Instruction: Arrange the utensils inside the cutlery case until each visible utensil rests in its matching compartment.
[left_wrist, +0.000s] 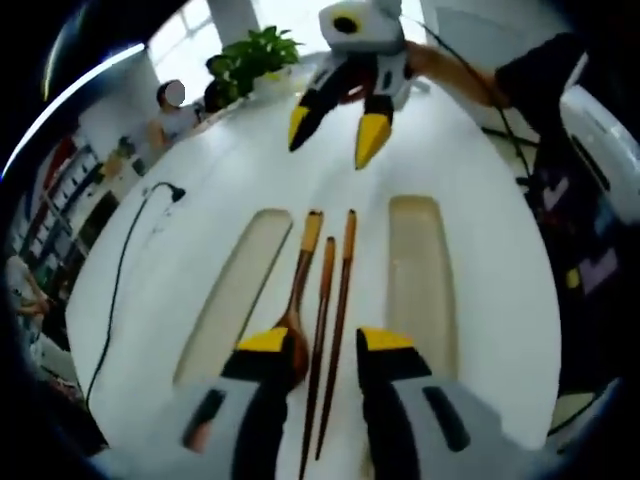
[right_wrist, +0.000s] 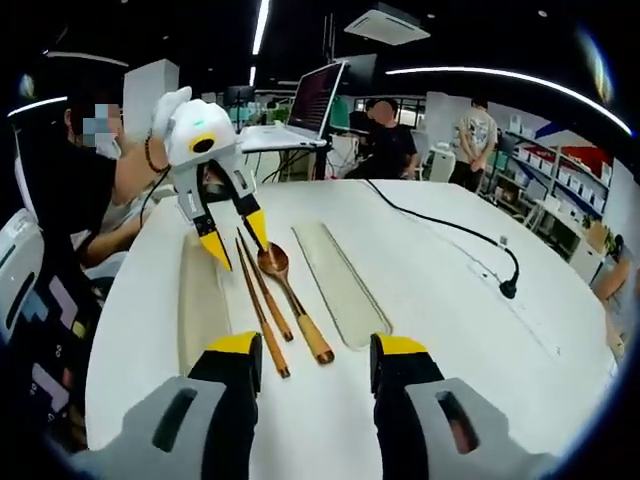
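So far I judge the job barely begun. The wooden spoon (left_wrist: 298, 300) and the two chopsticks (left_wrist: 330, 340) lie side by side on the bare white desk (right_wrist: 440, 300), out toward its middle and well clear of every edge, between two long translucent trays (left_wrist: 235, 290) that I take to be the halves or compartments of the cutlery case; neither tray holds anything that I can see. Everything is left to do: each utensil has to go into its own slot.

My left gripper (left_wrist: 325, 350) has its jaws apart, straddling the spoon bowl and the near ends of the chopsticks without clamping them. My right gripper (right_wrist: 315, 360) also stands with jaws apart and empty, just short of the handle ends.

The spoon is dark polished wood with a rounded oval bowl and a paler tip on its handle. The chopsticks are slim, straight, reddish-brown rods. The trays look like clear, shallow, round-cornered plastic, glossy against the matte desk.
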